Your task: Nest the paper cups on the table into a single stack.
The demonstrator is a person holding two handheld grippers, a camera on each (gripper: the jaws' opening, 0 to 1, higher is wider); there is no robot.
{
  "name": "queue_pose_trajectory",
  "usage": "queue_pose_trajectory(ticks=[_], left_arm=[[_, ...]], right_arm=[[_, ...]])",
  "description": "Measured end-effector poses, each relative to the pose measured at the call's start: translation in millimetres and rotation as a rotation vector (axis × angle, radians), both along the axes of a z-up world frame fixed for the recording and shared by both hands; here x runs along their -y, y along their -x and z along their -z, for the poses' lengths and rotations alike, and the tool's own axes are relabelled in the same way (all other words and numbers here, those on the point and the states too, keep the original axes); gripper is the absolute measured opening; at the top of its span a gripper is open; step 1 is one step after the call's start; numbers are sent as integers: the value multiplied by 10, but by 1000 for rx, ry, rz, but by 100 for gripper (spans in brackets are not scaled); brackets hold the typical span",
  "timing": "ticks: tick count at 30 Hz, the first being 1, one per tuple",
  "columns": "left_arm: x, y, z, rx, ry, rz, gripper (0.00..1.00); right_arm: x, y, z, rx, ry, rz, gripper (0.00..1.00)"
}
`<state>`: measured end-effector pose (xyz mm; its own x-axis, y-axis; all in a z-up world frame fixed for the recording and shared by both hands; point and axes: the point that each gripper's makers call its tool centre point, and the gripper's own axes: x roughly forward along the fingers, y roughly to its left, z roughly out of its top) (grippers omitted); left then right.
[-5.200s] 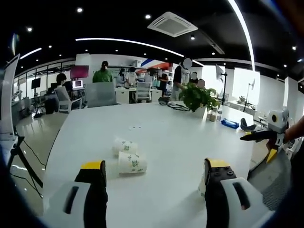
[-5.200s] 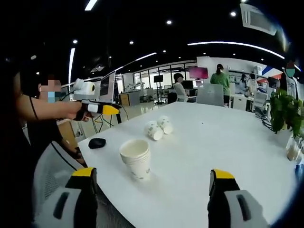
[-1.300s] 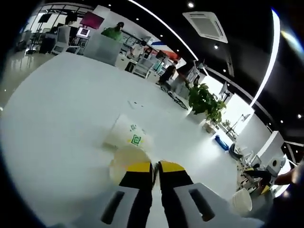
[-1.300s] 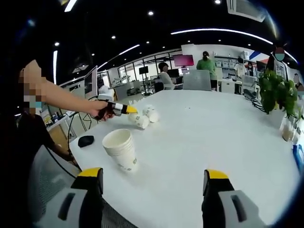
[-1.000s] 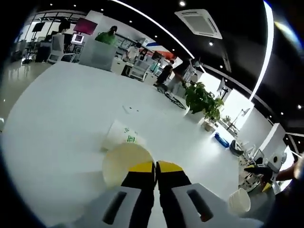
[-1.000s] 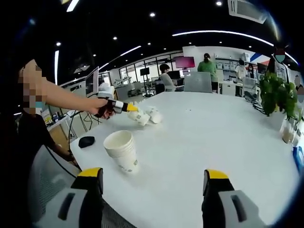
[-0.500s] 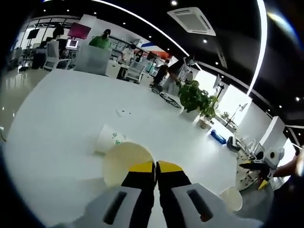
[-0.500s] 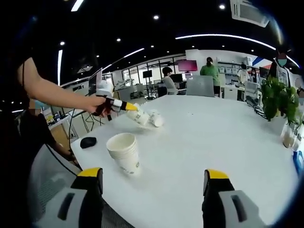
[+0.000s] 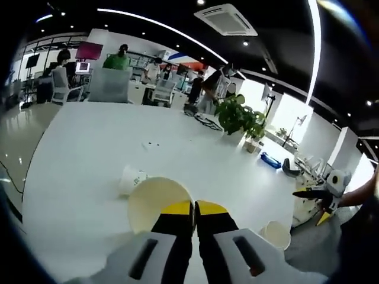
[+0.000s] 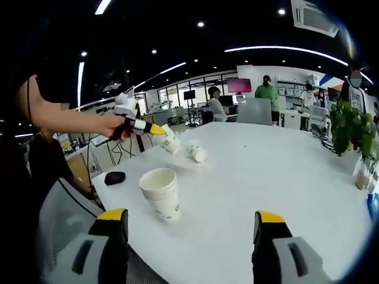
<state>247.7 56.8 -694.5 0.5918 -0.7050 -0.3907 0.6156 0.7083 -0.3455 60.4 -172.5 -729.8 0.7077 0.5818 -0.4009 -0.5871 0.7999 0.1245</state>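
Observation:
My left gripper (image 9: pixel 194 207) is shut on the rim of a white paper cup (image 9: pixel 155 203), whose open mouth faces the camera. In the right gripper view the same left gripper (image 10: pixel 155 130) holds that cup (image 10: pixel 168 141) in the air, tilted, above the white table (image 10: pixel 266 171). One cup with a green logo (image 9: pixel 131 179) lies on its side on the table (image 9: pixel 89 142), also visible as the lying cup (image 10: pixel 196 152). A nested stack of cups (image 10: pixel 161 193) stands upright near the table edge, seen too as the stack (image 9: pixel 275 235). My right gripper (image 10: pixel 189 222) is open and holds nothing, short of the stack.
A black mouse (image 10: pixel 115 177) lies near the table corner, and a grey chair (image 10: pixel 65 231) stands below it. A potted plant (image 9: pixel 240 118) stands at the far side, with small items beside it. People sit and stand at desks in the background.
The left gripper closed on one lying cup's rim and has lifted it off the table, away from the other lying cup. The right gripper has stayed open in place.

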Motion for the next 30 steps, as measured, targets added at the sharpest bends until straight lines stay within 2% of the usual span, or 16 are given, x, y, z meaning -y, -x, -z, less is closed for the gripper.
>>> queue_pose_trajectory(ticks=[8, 13, 16, 22, 30], left_arm=[[-45, 238, -166, 32, -8, -5, 0], [-10, 441, -186, 15, -38, 3, 0], [71, 616, -259, 21, -38, 21, 0], [197, 846, -411, 49, -19, 33, 0], [331, 1087, -465, 51, -17, 56, 0]], right_arm=[[-42, 33, 7, 1, 8, -27, 88], [-58, 46, 15, 1, 12, -41, 88], [-80, 61, 22, 3, 21, -56, 88], [-120, 86, 19, 8, 38, -75, 88], [-130, 92, 5, 9, 38, -81, 88]])
